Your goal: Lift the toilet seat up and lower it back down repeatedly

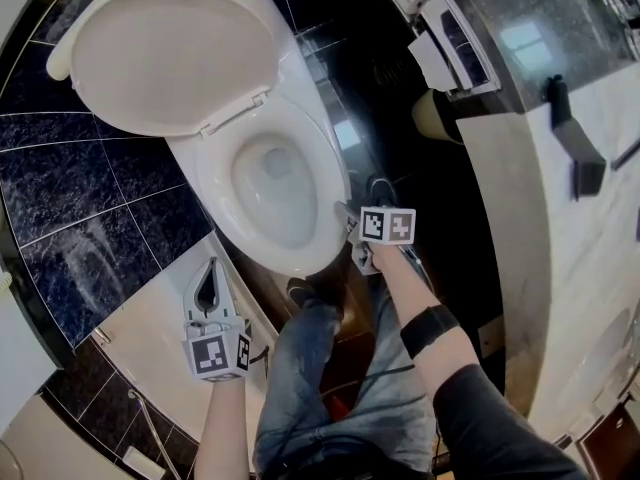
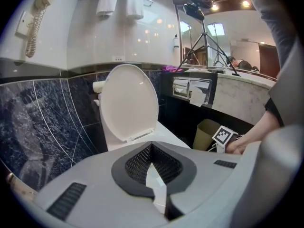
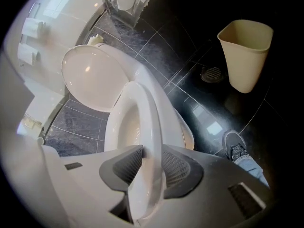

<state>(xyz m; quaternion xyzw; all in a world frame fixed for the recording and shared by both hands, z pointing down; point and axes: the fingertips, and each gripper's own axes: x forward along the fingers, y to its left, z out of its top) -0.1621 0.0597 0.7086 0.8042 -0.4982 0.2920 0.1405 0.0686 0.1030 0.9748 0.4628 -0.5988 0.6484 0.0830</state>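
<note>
Right gripper (image 3: 148, 152) clamped on the lowered toilet seat (image 3: 150, 110) at its front rim, lid (image 1: 170, 48) raised, left gripper (image 2: 153, 167) closed, empty

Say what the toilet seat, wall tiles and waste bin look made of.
Glossy white toilet seat: probably moulded plastic, smooth with soft highlights. Dark blue veined wall tiles: polished stone or glazed ceramic, reflective. Beige waste bin: likely matte plastic, thin rim.

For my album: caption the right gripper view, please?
Right gripper pinches the toilet seat at its front edge; lid raised, beige bin nearby.
</note>
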